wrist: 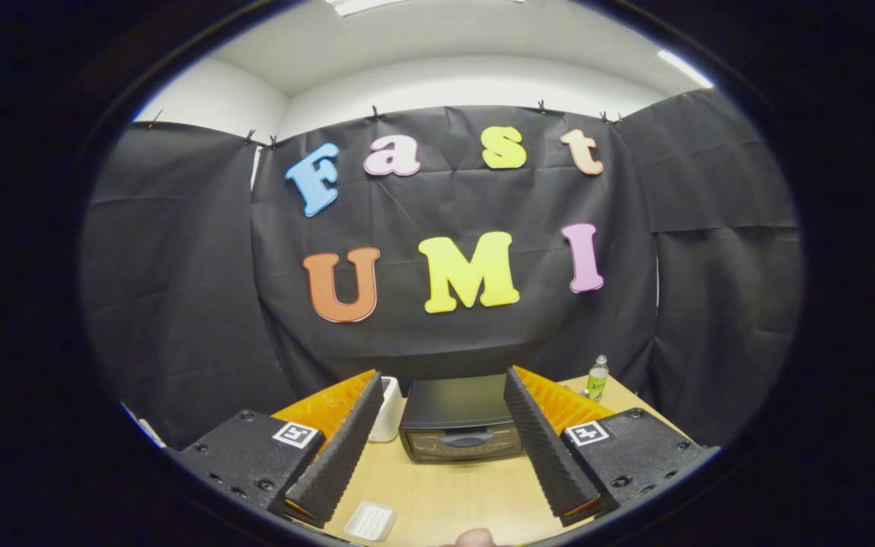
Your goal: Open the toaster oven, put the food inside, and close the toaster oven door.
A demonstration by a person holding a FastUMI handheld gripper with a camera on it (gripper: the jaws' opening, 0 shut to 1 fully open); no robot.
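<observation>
A black toaster oven (pixel 459 422) stands on the wooden table (pixel 453 494), its glass door shut and its handle (pixel 466 439) facing me. It lies beyond my fingers, framed in the gap between them. My gripper (pixel 441 391) is open wide and holds nothing, well above the table. A small white tray (pixel 370 521) rests on the table below my left finger, nearer to me than the oven; I cannot make out what lies in it.
A white container (pixel 387 409) stands just left of the oven, partly hidden by my left finger. A small clear bottle with a green label (pixel 598 378) stands at the table's back right. Black cloth walls close the booth behind and at both sides.
</observation>
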